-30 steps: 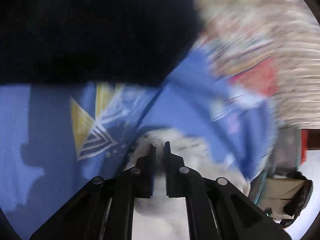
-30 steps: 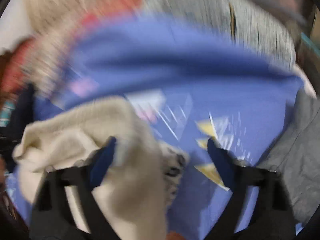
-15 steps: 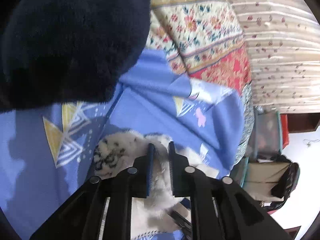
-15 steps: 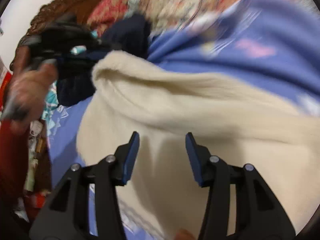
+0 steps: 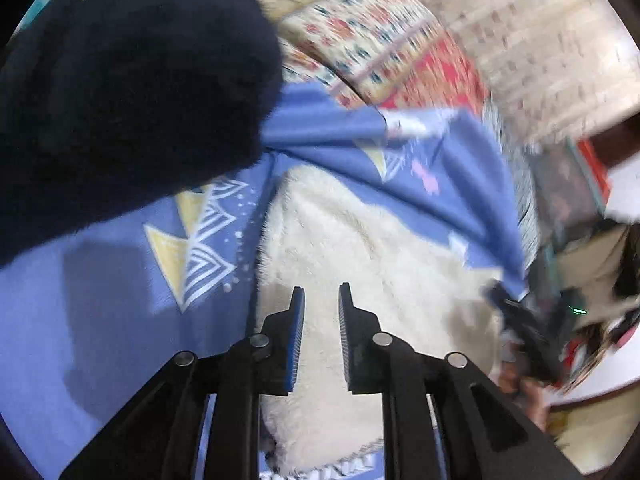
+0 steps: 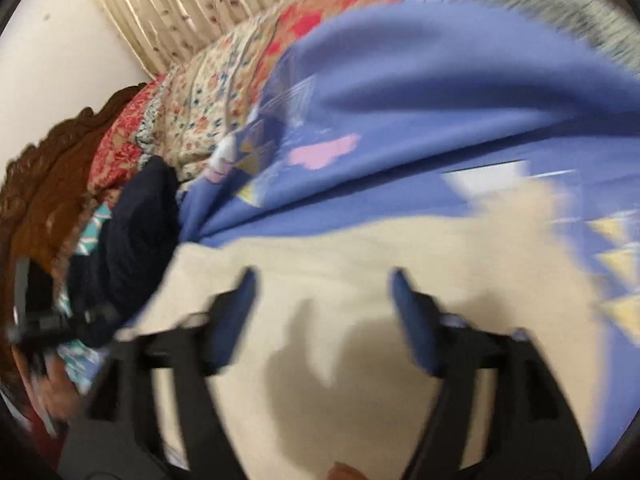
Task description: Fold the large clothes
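Note:
A cream fleece garment (image 5: 360, 248) lies on a blue patterned bedsheet (image 5: 80, 300). My left gripper (image 5: 321, 294) is open a little, its jaws apart over the fleece and holding nothing. In the right wrist view the same cream garment (image 6: 340, 380) fills the lower middle. My right gripper (image 6: 322, 276) is wide open above it, empty. The right wrist view is blurred by motion.
A dark navy fleece garment (image 5: 120, 92) lies at the upper left; it also shows in the right wrist view (image 6: 136, 248). A floral quilt (image 5: 380, 40) lies beyond the sheet. A carved wooden headboard (image 6: 44, 184) and pleated curtains (image 6: 180, 4) stand behind.
My left gripper has let go of the cream fleece and opened slightly. My right gripper has opened wider over the garment. The cream garment now lies flatter on the sheet.

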The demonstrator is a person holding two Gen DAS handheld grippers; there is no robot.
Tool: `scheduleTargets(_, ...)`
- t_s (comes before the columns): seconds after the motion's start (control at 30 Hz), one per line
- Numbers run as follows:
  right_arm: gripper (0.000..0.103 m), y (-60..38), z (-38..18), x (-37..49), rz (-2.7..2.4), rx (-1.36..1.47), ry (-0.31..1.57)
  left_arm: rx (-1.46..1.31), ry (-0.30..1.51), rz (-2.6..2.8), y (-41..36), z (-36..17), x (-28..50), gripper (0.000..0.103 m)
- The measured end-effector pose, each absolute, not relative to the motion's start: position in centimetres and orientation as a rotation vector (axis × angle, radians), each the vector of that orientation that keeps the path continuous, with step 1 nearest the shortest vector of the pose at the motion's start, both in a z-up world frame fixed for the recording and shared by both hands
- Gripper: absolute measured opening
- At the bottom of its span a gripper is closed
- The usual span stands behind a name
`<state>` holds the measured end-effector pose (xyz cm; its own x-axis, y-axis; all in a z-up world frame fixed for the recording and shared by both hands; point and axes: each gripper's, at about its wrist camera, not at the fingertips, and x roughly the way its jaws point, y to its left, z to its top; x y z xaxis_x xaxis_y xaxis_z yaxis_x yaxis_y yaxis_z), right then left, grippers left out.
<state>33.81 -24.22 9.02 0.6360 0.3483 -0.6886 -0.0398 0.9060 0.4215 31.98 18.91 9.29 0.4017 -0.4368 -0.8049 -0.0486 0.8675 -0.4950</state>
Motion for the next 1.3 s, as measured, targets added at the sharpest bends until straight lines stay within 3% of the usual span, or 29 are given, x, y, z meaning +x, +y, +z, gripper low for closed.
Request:
scheduleTargets(0.03,0.093,-25.8,9.1,32.5,0.215,0.376,0.836,-0.411,1.154,-0.236,17.8,8.8,32.3,0.041)
scheduleTargets(0.07,0.095,-27.6,9.2,31.0,0.181,0.363,0.828,-0.374,1.159,-0.236,17.4,8.4,32.6,0.041)
scheduleTargets(0.13,0.096,-31.5,8.2,29.4,0.118,0.389,0.863,-0.318,1.181,-0.26,16.6,7.3,33.2,0.042)
scheduleTargets(0.33,0.096,-38.9,2.9,27.6,0.119,0.712,0.992,-0.198,1.186,-0.379,15.9,5.6,33.4,0.06)
scheduleTargets(0.4,0.096,-38.6,1.3,28.3,0.163,0.781,1.008,-0.21,1.194,-0.408,16.0,5.3,33.4,0.065)
scheduleTargets(0.6,0.098,-33.9,-1.1,31.0,0.266,0.785,1.054,-0.29,1.159,-0.429,18.2,5.8,33.7,0.068)
scheduleTargets(0.77,0.099,-33.0,-1.9,30.7,0.286,0.702,1.031,-0.46,1.119,-0.437,21.7,5.7,33.3,0.083)
scheduleTargets(0.97,0.098,-33.3,-2.2,30.4,0.312,0.721,1.003,-0.445,1.24,-0.519,17.1,2.5,34.5,0.085)
scheduleTargets(1.0,0.099,-33.2,-2.2,30.8,0.305,0.722,1.022,-0.427,1.263,-0.522,16.1,1.9,34.6,0.088)
scheduleTargets(1.07,0.099,-33.0,-2.2,31.7,0.314,0.722,1.07,-0.41,1.278,-0.512,13.9,0.7,34.9,0.105)
scheduleTargets(1.1,0.098,-33.0,-2.1,32.0,0.326,0.73,1.084,-0.399,1.267,-0.503,12.9,0.7,34.8,0.105)
scheduleTargets(1.17,0.077,-32.0,-2.2,32.7,0.395,0.834,1.141,-0.41,1.265,-0.57,11.1,1.4,34.4,0.103)
scheduleTargets(1.2,0.046,-30.6,-2.1,32.7,0.456,0.902,1.172,-0.439,1.268,-0.615,10.4,1.8,34.0,0.085)
scheduleTargets(1.23,0.041,-29.4,-1.7,32.5,0.482,0.911,1.18,-0.438,1.272,-0.654,9.4,2.4,33.3,0.064)
scheduleTargets(1.3,0.035,-26.0,1.1,31.6,0.563,0.823,1.15,-0.413,1.259,-0.689,8.3,3.7,32.2,0.055)
